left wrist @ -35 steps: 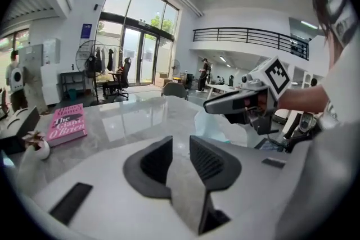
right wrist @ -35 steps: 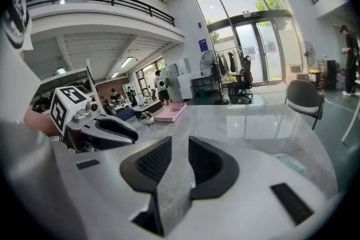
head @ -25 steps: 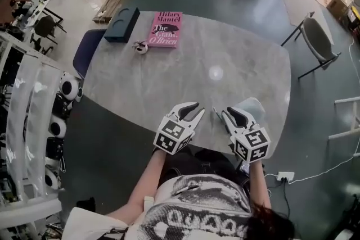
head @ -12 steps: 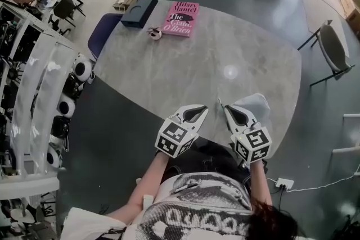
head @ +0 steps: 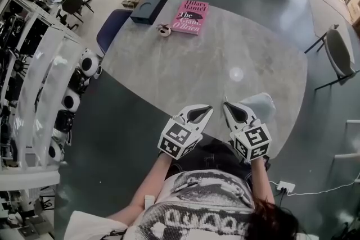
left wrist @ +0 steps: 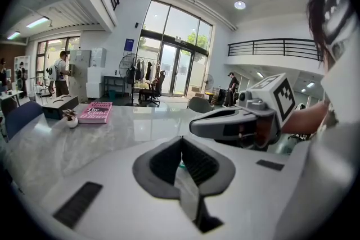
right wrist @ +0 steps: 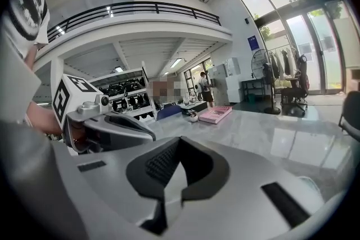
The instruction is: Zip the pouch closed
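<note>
Pouch (head: 260, 104): one, pale, lying at the table's (head: 225, 48) near edge, just beside my right gripper (head: 227, 104). That one and my left gripper (head: 208, 109) have both just closed their jaws together on nothing. Far across I count one pink book (head: 191, 9), one dark blue case (head: 149, 7) and one small pot (head: 163, 30).

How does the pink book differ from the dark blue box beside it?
The pink book is thin, with lettering on its cover; the dark blue box is thicker and plain. The book lies further in on the table; the box sits at its edge. Both lie flat at the far end.
</note>
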The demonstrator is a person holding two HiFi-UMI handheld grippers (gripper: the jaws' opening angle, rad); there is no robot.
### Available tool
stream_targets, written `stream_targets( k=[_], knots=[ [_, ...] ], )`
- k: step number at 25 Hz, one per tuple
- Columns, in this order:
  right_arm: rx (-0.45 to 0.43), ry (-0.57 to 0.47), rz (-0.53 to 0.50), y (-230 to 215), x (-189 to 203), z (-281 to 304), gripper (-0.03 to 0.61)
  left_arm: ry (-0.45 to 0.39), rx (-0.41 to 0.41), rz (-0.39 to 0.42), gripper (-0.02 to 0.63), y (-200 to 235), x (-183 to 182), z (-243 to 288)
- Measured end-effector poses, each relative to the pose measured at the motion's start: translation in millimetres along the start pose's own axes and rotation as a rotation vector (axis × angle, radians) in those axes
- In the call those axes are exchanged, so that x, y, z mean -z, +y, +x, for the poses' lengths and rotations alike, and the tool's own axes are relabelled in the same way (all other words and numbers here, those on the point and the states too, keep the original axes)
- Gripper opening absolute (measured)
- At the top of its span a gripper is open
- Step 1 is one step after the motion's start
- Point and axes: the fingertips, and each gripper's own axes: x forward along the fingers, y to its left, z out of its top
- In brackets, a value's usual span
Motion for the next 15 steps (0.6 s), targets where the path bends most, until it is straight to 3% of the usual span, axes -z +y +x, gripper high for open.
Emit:
stream_targets(
  k=[15],
  knots=[
    [-0.025,0.031,-0.042,11.1,10.3,-9.8,-0.005,0.002,0.021,0.024,0.012,-15.3,5.4,-0.6]
  ],
)
